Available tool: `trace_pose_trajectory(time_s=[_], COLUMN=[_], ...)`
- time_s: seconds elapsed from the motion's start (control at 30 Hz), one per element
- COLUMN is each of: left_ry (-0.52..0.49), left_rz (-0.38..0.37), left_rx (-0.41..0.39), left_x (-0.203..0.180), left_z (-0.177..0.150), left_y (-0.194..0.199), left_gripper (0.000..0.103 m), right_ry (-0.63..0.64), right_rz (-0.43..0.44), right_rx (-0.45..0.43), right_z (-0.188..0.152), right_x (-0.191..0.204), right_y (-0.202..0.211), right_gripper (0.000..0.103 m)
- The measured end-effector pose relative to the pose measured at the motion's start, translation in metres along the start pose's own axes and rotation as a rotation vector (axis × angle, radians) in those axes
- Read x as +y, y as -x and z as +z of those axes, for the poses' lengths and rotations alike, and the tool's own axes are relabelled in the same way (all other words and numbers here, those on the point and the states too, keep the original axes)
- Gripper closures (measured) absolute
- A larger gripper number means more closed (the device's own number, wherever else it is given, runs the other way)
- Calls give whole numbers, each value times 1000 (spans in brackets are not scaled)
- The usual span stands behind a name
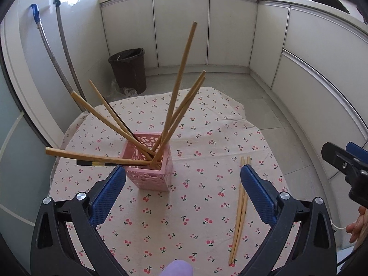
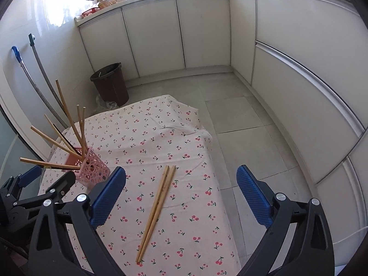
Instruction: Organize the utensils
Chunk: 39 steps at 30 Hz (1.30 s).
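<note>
Your left gripper (image 1: pixel 182 181) hangs over the near part of the table (image 1: pixel 207 124), jaws spread wide with nothing between the blue pads (image 1: pixel 108 195). Just ahead of its left pad stands the pink perforated holder (image 1: pixel 151 174), upright on the cherry-print cloth (image 1: pixel 161 218), towards the table's left edge. Seven or so wooden chopsticks (image 1: pixel 181 73) fan out of it, along with a dark one (image 1: pixel 92 163) with a gold band that leans low to the left.

Your right gripper (image 2: pixel 181 184) is likewise wide open and grips nothing. Between its pads, lying flat on the cloth, is a loose pair of wooden chopsticks (image 2: pixel 156 211), side by side and touching, near the table's right edge and well apart from the holder. In the left wrist view that pair lies just beside the left gripper's right pad.

Beyond the far edge of the table sits a brown waste bin (image 1: pixel 128 69) on the tiled floor, with two long handles (image 1: pixel 57 53) leaning on the wall and white cabinets (image 1: pixel 184 27) behind.
</note>
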<state>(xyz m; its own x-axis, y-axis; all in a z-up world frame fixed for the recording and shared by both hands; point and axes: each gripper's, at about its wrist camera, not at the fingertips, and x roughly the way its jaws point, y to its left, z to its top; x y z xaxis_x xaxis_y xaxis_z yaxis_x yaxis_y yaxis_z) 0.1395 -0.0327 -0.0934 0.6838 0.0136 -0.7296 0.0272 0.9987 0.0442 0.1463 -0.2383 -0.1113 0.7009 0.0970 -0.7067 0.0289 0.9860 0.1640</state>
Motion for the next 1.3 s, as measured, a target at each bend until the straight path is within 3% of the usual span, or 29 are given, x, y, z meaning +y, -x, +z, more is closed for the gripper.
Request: trace_pose_trajectory(time_s=[0.27,0.53,0.73,0.97,1.03,1.13,1.3], left_ry=[-23,60,57,100,105,115,82], left_rz=[-104,-231,-204,-178,-166,-165,-133], left_rx=[232,429,446,455,443,446,434], left_x=[-30,-60,-75,-76,-77,-77,-82], left_z=[-13,-9,0,5,7,9,9], left_y=[-62,-132,-162,-184,-187,-192,-199], left_gripper=[7,7,8,11,24,35,44], right_ry=[-130,-233,-279,-346,-347,-339,-339], right_rz=[31,74,89,134,132,125,124], right_rx=[50,92,100,173,175,177,189], right_z=[5,11,16,14,13,13,12], right_x=[-29,-55,-71,-84,-84,-83,-83], right_y=[-8,-16,-19,-34,-36,-37,-41], right_gripper=[8,8,8,8,8,8,8])
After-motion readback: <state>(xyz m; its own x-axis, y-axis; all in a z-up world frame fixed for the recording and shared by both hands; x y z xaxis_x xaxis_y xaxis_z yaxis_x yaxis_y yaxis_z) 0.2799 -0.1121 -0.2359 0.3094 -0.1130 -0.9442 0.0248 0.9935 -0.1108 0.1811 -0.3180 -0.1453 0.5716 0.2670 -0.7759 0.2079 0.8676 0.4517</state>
